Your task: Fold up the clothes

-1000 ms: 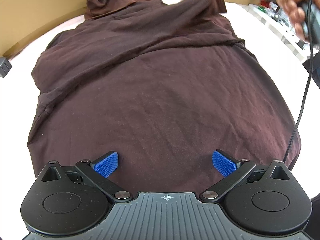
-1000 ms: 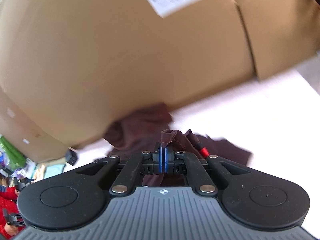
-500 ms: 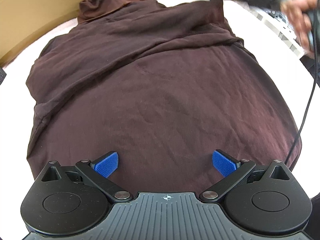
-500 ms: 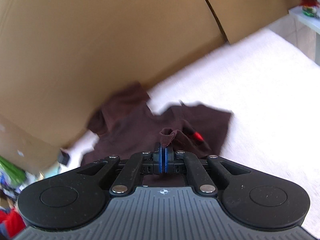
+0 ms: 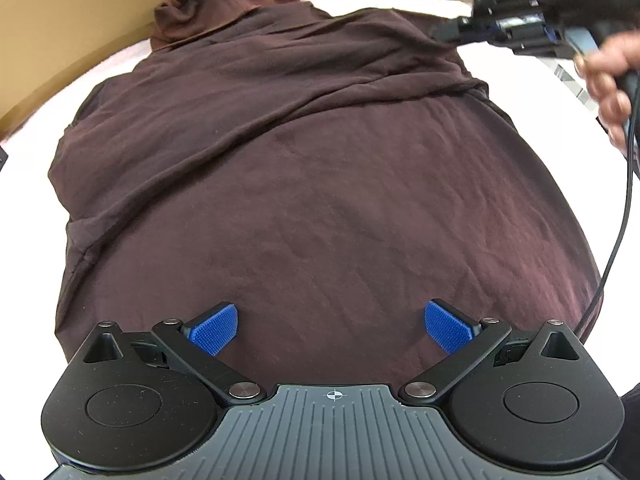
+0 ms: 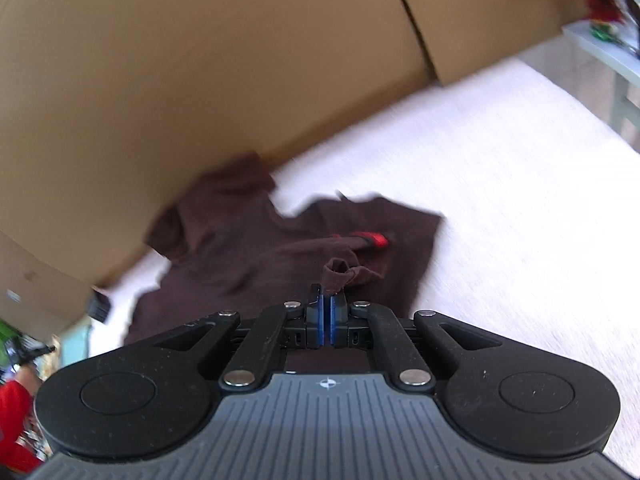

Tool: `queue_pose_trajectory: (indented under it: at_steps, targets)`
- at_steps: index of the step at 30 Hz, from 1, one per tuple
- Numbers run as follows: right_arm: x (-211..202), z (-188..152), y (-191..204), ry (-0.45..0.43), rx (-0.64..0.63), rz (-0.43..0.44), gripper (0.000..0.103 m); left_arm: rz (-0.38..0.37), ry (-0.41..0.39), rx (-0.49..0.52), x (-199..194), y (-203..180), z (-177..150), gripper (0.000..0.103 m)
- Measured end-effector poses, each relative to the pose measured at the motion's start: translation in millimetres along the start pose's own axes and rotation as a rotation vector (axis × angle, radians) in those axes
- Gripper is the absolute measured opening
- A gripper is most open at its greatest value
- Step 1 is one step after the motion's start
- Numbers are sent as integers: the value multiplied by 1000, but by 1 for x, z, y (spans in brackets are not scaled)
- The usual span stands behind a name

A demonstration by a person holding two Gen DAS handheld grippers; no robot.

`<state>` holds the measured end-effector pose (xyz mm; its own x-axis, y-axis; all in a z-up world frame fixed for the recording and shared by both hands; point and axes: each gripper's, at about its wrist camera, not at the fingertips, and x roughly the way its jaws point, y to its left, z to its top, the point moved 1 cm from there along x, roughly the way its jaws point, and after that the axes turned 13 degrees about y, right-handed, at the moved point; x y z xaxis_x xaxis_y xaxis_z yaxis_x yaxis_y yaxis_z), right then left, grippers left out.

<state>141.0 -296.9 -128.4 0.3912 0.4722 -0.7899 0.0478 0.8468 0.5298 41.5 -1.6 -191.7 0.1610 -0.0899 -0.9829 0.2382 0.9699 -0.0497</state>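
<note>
item: dark brown soft-knit turtleneck top (image 5: 320, 184), lying spread on the white textured table cover (image 6: 520, 184), collar toward the tan cardboard boxes (image 5: 60, 40), one sleeve drawn slantwise across the chest. our right gripper (image 6: 326, 322) has its blue pads pressed together on a small bunch of sleeve cloth (image 6: 340, 276) (a red tag (image 6: 376, 239) shows just beyond it). our left gripper (image 5: 331, 330) hovers over the hem with its fingers spread wide, holding nothing. risks, as we judge them: the pinch takes only a little cloth, so a quick pull could slip it free and drop the sleeve crooked; pulling sideways with the hem unpinned could drag the whole body and add wrinkles; the black cable (image 5: 624, 208) hanging by the right edge could snag the fabric; the collar, touching the boxes, could catch there.
</note>
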Motion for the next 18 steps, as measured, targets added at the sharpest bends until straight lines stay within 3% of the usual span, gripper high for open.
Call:
queue_pose_trajectory:
  at_steps: [9,18]
  targets:
    - [15,-4,-7,35,11,-62,5,5,-6,33,-2,3,8,103]
    - [25,-5,-10,63,8,-100,5,59,-100,9,-22,36,25,103]
